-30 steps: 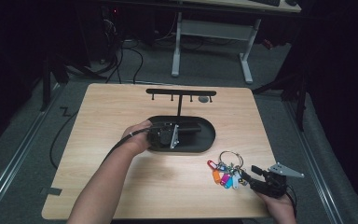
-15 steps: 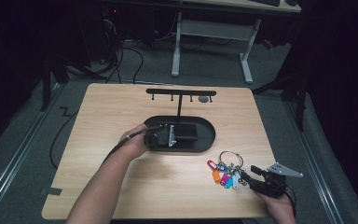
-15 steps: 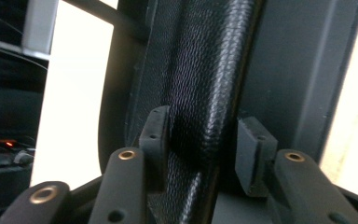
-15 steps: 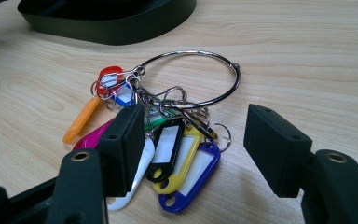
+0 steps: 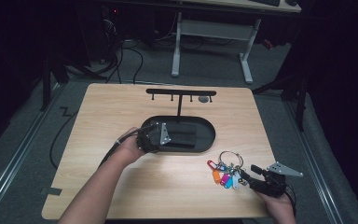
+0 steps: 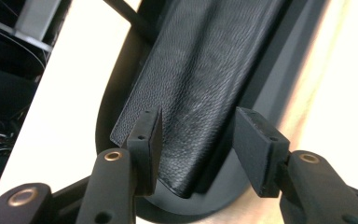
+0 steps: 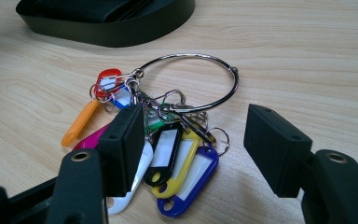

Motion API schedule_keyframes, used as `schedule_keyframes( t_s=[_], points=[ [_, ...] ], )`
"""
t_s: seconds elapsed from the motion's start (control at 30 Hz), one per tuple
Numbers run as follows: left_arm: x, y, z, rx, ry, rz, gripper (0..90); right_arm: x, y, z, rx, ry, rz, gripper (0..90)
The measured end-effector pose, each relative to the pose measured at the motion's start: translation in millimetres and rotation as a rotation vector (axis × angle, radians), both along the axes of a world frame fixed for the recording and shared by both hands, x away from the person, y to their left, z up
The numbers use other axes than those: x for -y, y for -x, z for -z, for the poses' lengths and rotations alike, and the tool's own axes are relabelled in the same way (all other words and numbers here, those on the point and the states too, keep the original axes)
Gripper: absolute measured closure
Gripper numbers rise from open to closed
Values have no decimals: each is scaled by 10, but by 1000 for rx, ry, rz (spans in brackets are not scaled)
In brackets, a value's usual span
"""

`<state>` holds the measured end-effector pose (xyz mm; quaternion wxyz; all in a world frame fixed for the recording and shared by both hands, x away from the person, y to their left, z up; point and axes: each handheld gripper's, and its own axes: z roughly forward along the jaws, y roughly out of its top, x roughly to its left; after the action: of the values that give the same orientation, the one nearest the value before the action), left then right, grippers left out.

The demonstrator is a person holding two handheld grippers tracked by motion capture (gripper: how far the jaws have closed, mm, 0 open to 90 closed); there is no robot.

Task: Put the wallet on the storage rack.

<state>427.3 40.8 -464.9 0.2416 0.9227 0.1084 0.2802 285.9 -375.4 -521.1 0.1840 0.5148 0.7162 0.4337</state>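
- Left gripper (image 5: 154,136): positioned at the left end of the black oval tray (image 5: 205,140). In the left gripper view its jaws are spread, one on each side of the black leather strip (image 6: 200,88) that lies in the tray; neither jaw grips the strip.
- Right gripper (image 5: 251,176): near the front right corner of the wooden table (image 5: 121,107), just beside the key ring (image 5: 230,159). Jaws released, nothing held.
- Key ring: lies flat on the table, in front of the tray's right end. Coloured tags (image 7: 177,161) fan toward the right gripper.
- Black hook rack (image 5: 181,93): upright behind the tray.
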Motion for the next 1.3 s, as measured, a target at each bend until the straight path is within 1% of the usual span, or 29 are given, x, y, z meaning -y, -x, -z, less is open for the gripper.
schedule_keyframes(
  t_s=[0.13,0.23,0.37,0.47,0.53,0.7,0.83,0.87,0.93,0.97,1.03,1.07,1.1,1.13,1.17,1.2,1.23,1.27,1.3],
  points=[
    [-129,136,-1,-36,66,-39,535,-9,-4,0,0,7,-4,384],
    [-244,229,36,-57,95,-66,535,-13,-8,2,1,11,-9,384],
    [-412,346,110,-101,161,-105,529,-13,-7,1,2,13,-7,385],
    [-516,462,181,-135,227,-124,528,-14,-8,2,0,13,-7,385],
    [-556,522,222,-148,239,-136,527,-16,-9,1,0,13,-7,384],
    [-666,685,325,-202,282,-156,529,-19,-7,-2,1,13,-8,385],
    [-761,835,364,-230,327,-178,530,-20,-7,-6,3,14,-8,385],
    [-786,879,368,-233,330,-185,528,-20,-8,-6,3,13,-9,384],
    [-854,979,377,-248,356,-203,513,-22,-8,-6,3,14,-10,385],
    [-889,1030,382,-242,371,-218,493,-23,-7,-7,3,14,-11,385],
    [-955,1130,412,-216,391,-237,463,-26,-3,-9,2,15,-9,385],
    [-996,1194,447,-194,404,-253,459,-27,-3,-8,3,16,-10,386],
    [-1041,1256,494,-186,423,-259,460,-29,-2,-6,2,17,-9,387],
    [-1073,1295,527,-200,434,-261,465,-28,-4,-2,3,21,-11,389],
    [-1090,1308,526,-218,425,-255,458,-29,-5,-2,3,23,-10,391],
    [-1104,1319,510,-211,424,-250,433,-29,-8,-5,5,23,-8,392],
    [-1125,1326,499,-199,434,-254,425,-29,-14,-7,8,22,-5,393],
    [-1149,1321,499,-200,449,-267,423,-34,-17,-7,5,20,1,394],
    [-1169,1302,504,-217,463,-279,414,-35,-22,-4,5,23,1,395]
  ],
)
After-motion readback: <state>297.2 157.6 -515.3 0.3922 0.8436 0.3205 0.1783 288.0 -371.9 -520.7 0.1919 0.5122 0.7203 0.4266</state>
